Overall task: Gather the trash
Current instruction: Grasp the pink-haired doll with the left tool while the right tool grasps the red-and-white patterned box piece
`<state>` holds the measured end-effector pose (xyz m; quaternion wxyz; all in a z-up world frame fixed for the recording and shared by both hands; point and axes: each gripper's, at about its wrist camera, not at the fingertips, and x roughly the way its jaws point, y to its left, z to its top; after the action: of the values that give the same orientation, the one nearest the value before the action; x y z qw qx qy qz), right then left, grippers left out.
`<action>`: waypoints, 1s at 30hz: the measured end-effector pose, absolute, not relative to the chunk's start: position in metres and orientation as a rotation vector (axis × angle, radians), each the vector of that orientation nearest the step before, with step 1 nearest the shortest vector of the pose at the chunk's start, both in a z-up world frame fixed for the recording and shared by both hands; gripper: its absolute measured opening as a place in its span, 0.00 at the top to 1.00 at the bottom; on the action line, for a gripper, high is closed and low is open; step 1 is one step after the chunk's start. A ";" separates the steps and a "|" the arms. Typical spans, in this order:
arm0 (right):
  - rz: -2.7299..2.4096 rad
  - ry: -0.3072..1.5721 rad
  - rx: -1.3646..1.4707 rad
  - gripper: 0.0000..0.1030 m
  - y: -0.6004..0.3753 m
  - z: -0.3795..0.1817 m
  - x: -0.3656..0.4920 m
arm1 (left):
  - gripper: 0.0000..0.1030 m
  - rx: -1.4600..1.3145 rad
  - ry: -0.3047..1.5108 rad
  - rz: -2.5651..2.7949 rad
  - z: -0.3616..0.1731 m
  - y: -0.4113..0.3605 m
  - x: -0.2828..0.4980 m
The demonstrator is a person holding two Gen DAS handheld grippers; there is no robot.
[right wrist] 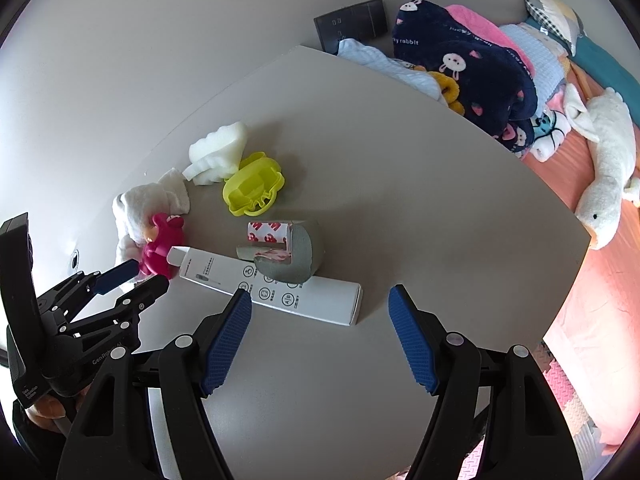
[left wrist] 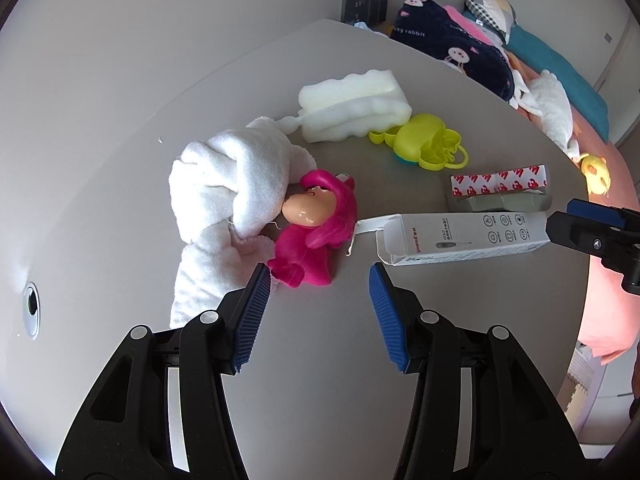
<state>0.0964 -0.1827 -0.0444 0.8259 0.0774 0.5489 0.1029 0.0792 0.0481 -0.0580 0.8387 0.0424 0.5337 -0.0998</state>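
On the grey table (left wrist: 320,380) lies a long white carton (left wrist: 460,240) with an open flap. Behind it sits a grey foam strip with red-and-white backing (left wrist: 500,190). My left gripper (left wrist: 318,280) stands open over bare table, its left pad close to a pink bear toy (left wrist: 316,228); nothing is between the jaws. In the right wrist view my right gripper (right wrist: 320,292) is open just short of the carton (right wrist: 272,284), its left pad near the carton's side. The left gripper (right wrist: 138,276) shows at the left, by the pink toy (right wrist: 160,248).
A white towel (left wrist: 224,196), a white foam block (left wrist: 352,104) and a yellow-green plastic toy (left wrist: 424,142) lie further back. A cable hole (left wrist: 31,310) sits at the left. A bed with blankets (right wrist: 472,68) and a plush seal (right wrist: 604,184) borders the table's right edge.
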 end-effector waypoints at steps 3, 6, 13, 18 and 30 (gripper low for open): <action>0.220 1.171 0.165 0.30 -0.180 -0.047 0.104 | 0.51 0.084 1.129 -0.205 -0.059 0.053 0.084; 0.220 1.172 0.166 0.30 -0.177 -0.049 0.109 | 0.51 0.090 1.127 -0.209 -0.059 0.056 0.088; 0.215 1.184 0.161 0.36 -0.172 -0.058 0.118 | 0.51 0.078 1.121 -0.227 -0.060 0.058 0.100; 0.235 1.210 0.181 0.67 -0.169 -0.064 0.119 | 0.62 0.058 1.113 -0.275 -0.060 0.056 0.103; 0.231 1.139 0.163 0.67 -0.176 -0.040 0.097 | 0.72 0.041 1.083 -0.272 -0.048 0.056 0.089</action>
<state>0.0967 -0.1763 -0.0396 0.8328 0.0771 0.5373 0.1090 0.0890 0.0557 -0.0480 0.8481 0.0197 0.5136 -0.1290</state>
